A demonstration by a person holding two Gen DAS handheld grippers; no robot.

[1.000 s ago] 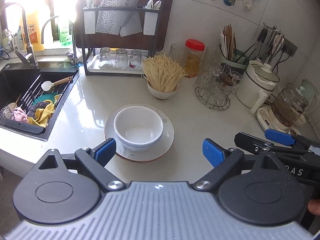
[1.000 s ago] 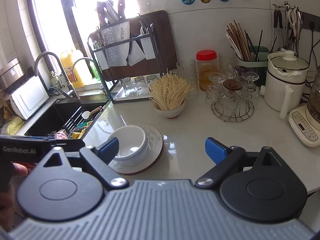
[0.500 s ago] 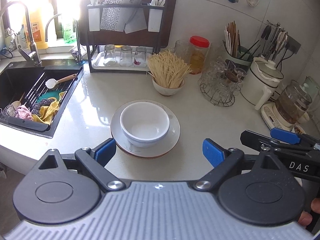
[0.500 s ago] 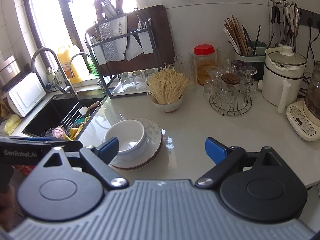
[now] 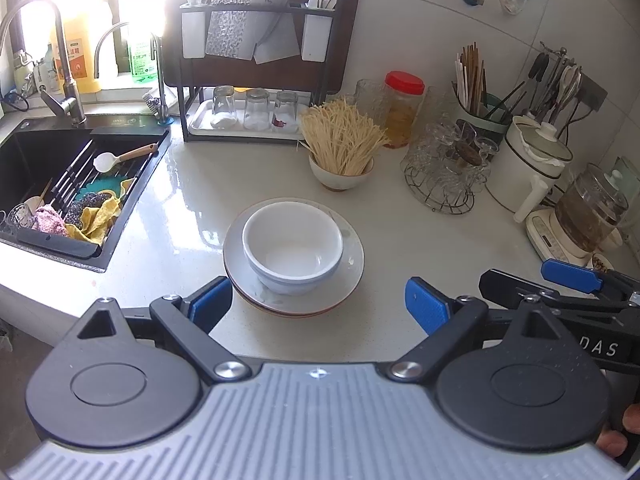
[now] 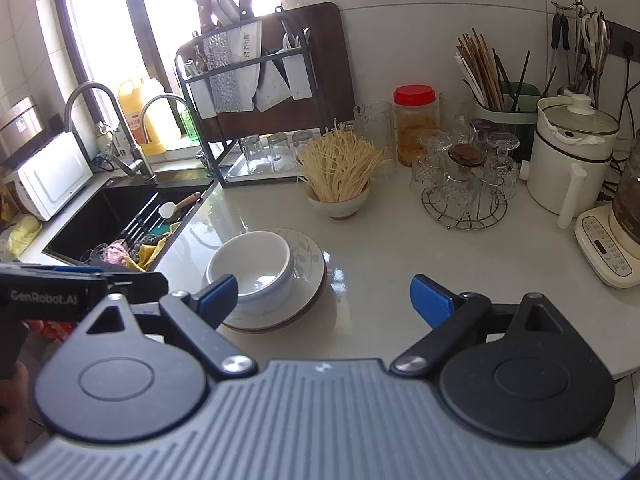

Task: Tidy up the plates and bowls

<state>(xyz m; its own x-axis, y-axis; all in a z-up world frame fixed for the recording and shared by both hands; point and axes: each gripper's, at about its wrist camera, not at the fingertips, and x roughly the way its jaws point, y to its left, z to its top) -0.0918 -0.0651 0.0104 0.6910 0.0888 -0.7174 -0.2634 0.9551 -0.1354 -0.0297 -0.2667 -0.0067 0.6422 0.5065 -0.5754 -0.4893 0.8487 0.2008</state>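
A white bowl (image 5: 292, 250) sits nested in another white bowl on a small stack of plates (image 5: 352, 272) in the middle of the counter; it also shows in the right wrist view (image 6: 256, 264), with the plates (image 6: 308, 268) under it. My left gripper (image 5: 318, 306) is open and empty, held just in front of the stack. My right gripper (image 6: 324, 300) is open and empty, to the right of the stack; its left fingertip (image 6: 218, 296) overlaps the bowl's near side in view.
A black sink (image 5: 48, 168) with cloths and a spoon lies at the left. A bowl of dry noodles (image 5: 342, 152), a glass rack (image 5: 444, 172), a red-lidded jar (image 5: 402, 108), a white kettle (image 5: 528, 164) and a dish rack with glasses (image 5: 248, 112) stand behind.
Both grippers have pulled back and risen slightly from the stacked bowls and plates. Both stay open. The dishes have not moved.
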